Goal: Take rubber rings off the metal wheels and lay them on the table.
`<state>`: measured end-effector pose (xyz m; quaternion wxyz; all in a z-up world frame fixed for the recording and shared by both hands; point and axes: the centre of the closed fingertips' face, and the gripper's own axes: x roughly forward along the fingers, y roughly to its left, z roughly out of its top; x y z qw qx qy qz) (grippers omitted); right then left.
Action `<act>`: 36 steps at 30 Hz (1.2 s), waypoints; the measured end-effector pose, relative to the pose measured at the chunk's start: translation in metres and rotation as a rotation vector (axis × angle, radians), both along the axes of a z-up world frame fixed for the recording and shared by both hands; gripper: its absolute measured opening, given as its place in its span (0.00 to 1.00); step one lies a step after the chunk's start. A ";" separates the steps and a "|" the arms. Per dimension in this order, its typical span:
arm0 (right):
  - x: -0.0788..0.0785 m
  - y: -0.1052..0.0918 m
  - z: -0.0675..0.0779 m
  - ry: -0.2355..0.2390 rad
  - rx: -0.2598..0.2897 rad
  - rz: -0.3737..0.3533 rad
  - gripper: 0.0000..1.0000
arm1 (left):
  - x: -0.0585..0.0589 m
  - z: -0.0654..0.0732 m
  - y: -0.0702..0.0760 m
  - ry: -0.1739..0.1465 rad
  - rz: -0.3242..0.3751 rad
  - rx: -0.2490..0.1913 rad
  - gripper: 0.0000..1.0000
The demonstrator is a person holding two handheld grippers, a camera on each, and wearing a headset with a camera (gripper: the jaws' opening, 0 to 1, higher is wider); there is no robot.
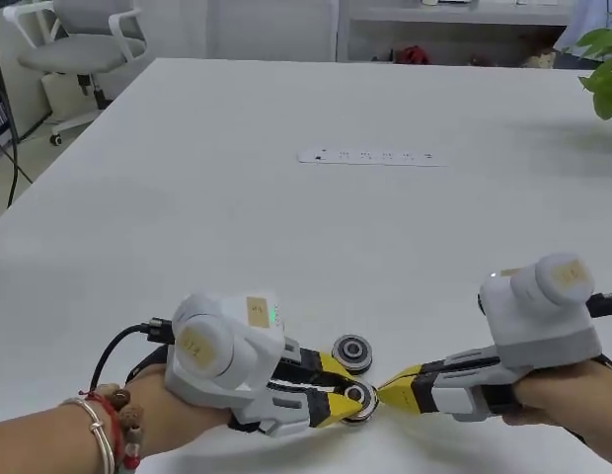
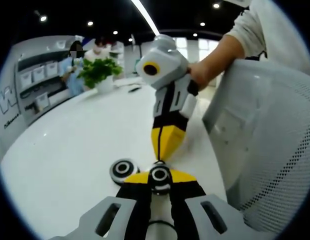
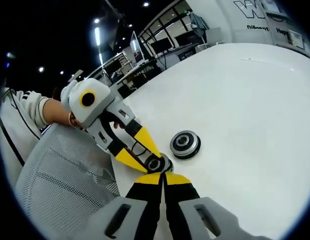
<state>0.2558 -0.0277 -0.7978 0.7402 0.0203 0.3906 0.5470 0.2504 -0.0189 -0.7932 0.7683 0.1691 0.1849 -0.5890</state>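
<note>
A small metal wheel (image 1: 358, 397) with a black rubber ring is held just above the white table (image 1: 286, 217), near its front edge. My left gripper (image 1: 349, 393) is shut on this wheel (image 2: 160, 176), its yellow jaws on either side. From the right, my right gripper (image 1: 383, 392) meets the wheel's rim with its jaws closed to a point (image 3: 163, 175), seemingly pinching the ring. In the left gripper view the right gripper (image 2: 160, 159) comes down from above. A second wheel (image 1: 352, 350) with its ring on lies flat on the table just behind (image 2: 124, 170) (image 3: 185, 144).
A white power strip (image 1: 370, 156) lies across the middle of the table. A green plant (image 1: 604, 69) stands at the far right edge, and an office chair (image 1: 84, 35) is beyond the far left corner. A mesh chair back (image 2: 265, 150) is close behind the grippers.
</note>
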 end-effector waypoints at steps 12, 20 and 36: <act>-0.004 0.005 0.005 -0.035 -0.015 0.022 0.00 | -0.002 0.001 0.000 -0.002 -0.006 -0.001 0.14; -0.004 0.008 0.006 -0.037 -0.004 0.030 0.00 | -0.002 0.001 0.000 -0.003 -0.006 -0.001 0.14; -0.008 0.010 0.011 -0.042 0.018 0.053 0.00 | -0.002 0.000 -0.002 -0.003 -0.002 0.005 0.14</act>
